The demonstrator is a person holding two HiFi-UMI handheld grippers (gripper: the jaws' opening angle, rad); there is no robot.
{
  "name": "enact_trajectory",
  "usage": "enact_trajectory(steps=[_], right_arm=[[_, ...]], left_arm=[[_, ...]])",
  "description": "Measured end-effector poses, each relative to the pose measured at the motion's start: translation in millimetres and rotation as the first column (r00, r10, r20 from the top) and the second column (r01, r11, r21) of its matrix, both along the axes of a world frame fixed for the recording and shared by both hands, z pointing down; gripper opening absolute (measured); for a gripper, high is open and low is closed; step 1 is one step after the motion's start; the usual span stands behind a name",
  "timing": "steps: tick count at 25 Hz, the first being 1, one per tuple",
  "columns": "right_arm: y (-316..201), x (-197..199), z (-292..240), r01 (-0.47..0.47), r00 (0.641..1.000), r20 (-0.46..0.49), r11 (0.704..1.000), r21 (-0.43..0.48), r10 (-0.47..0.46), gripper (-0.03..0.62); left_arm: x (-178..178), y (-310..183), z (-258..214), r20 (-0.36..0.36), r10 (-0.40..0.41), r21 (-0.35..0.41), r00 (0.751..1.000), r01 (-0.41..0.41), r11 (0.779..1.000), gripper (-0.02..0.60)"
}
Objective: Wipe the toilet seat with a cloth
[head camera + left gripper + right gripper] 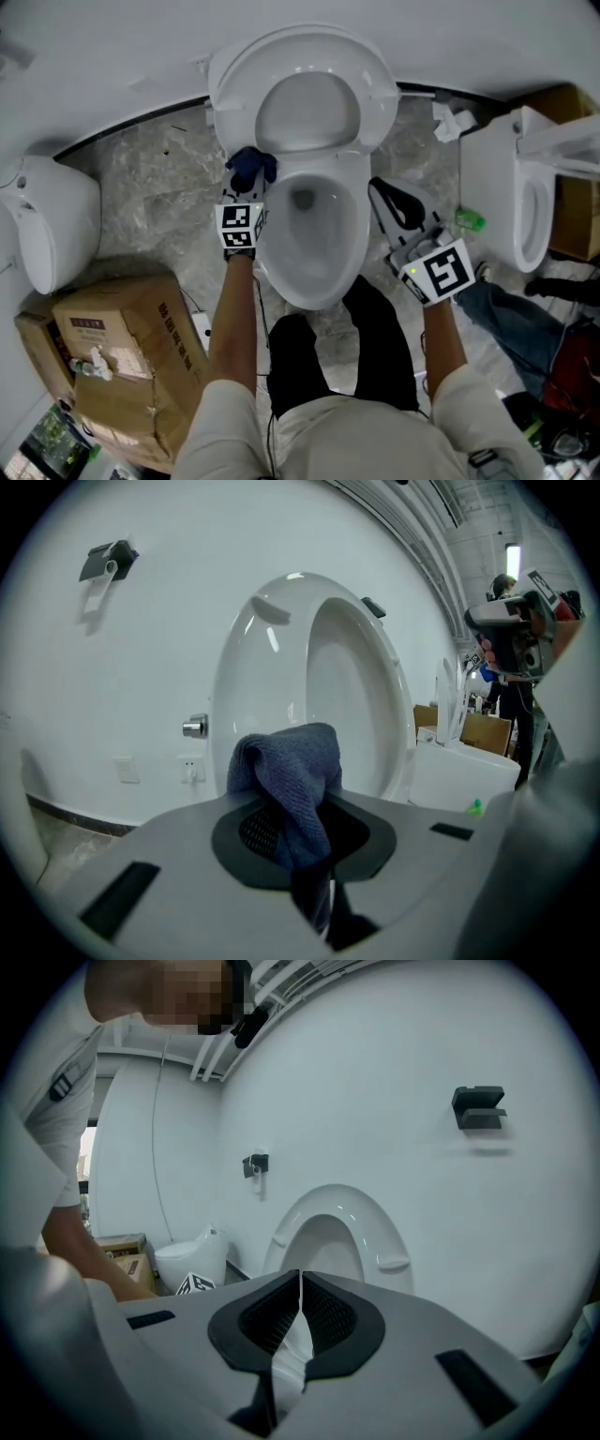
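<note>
The smooth white toilet [314, 272] has an egg-shaped bowl. Its round seat [380, 89] stands up against the wall. Grey stone floor [150, 178] lies open on both sides. The left tongs [246, 195] are clamped on the soft, bumpy blue cloth [251, 169] at the bowl's left edge. The right tongs [394, 211] are pressed together, empty, beside its right edge.

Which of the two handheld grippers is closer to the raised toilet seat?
Left. The left gripper, shut on the blue cloth, is right beside the raised seat, at its lower left edge; the right gripper is farther down, right of the bowl.
</note>
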State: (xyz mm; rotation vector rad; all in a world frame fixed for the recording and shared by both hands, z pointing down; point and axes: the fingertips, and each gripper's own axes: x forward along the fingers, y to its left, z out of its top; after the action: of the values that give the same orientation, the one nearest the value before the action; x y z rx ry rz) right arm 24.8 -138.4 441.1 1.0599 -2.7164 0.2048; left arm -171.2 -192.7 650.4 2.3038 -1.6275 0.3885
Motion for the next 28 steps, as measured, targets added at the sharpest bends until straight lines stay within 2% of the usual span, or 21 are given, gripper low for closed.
enact_trajectory(steps=[2, 5, 11, 15, 23, 28], right_arm=[[1, 3, -3, -0.001, 1.000, 0.004, 1.000, -0.007, 0.001, 0.031], [2, 7, -7, -0.009, 1.000, 0.007, 1.000, -0.022, 0.009, 0.031], [0, 9, -15, -0.017, 1.000, -0.002, 0.999, -0.046, 0.017, 0.031], [-6, 15, -21, -0.060, 0.998, -0.006, 0.996, -0.072, 0.060, 0.031], [-17, 26, -46, -0.133, 0.991, -0.006, 0.988, -0.084, 0.133, 0.031], [-23, 35, -64, -0.160, 0.987, 0.004, 0.984, -0.078, 0.160, 0.031]], left_arm=[[-2, -4, -13, 0.014, 0.008, 0.011, 1.000, -0.008, 1.000, 0.046], [-6, -6, -21, 0.048, 0.020, -0.013, 0.999, -0.019, 1.000, 0.046], [-12, -20, -63, 0.026, 0.009, 0.056, 1.000, -0.010, 0.998, 0.046], [-14, -32, -90, 0.011, -0.001, 0.095, 1.000, 0.000, 0.995, 0.046], [-15, -45, -127, 0.013, -0.008, 0.116, 1.000, 0.006, 0.993, 0.046], [-6, -55, -151, 0.007, 0.016, 0.125, 1.000, -0.017, 0.992, 0.046]])
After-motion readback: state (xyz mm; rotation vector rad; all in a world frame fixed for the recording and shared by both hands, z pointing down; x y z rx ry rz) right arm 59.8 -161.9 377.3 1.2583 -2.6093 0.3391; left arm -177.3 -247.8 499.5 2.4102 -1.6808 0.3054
